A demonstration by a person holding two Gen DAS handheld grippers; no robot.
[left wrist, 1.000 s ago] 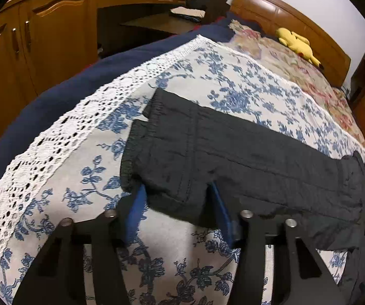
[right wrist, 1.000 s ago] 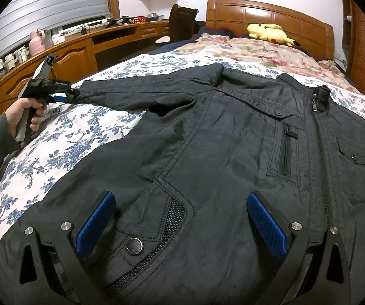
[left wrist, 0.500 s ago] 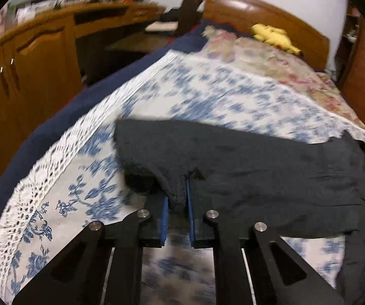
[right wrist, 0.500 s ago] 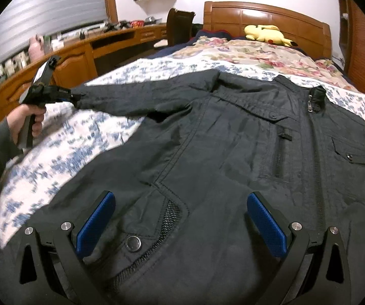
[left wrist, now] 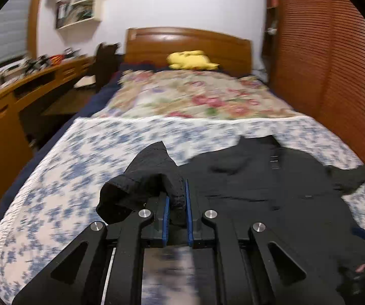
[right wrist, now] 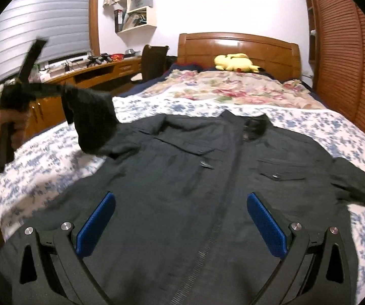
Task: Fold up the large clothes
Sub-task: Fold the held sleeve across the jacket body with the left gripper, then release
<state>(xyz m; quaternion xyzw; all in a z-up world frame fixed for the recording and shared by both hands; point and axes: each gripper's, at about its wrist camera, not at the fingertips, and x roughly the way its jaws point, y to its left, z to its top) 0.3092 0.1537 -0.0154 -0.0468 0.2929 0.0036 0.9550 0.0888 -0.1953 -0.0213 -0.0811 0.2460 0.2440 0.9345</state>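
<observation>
A: Left wrist view puts our left gripper (left wrist: 176,199) clamped on the cuff of the jacket's sleeve (left wrist: 154,175), pads nearly together with the cloth bunched between them and lifted off the bed (left wrist: 63,167).

B: And our right gripper (right wrist: 179,218) hangs wide open, holding nothing, with the black jacket (right wrist: 207,178) spread flat just ahead of and under its fingers.

A: We judge the risk to be the thin pinch: if we swing the sleeve across fast, the cuff could slip out, or the pull could drag the whole jacket askew, since nothing pins the body.

B: Containers? We see only the wall shelf (right wrist: 136,7) far beyond the right gripper, stuffed with books and papers.
</observation>
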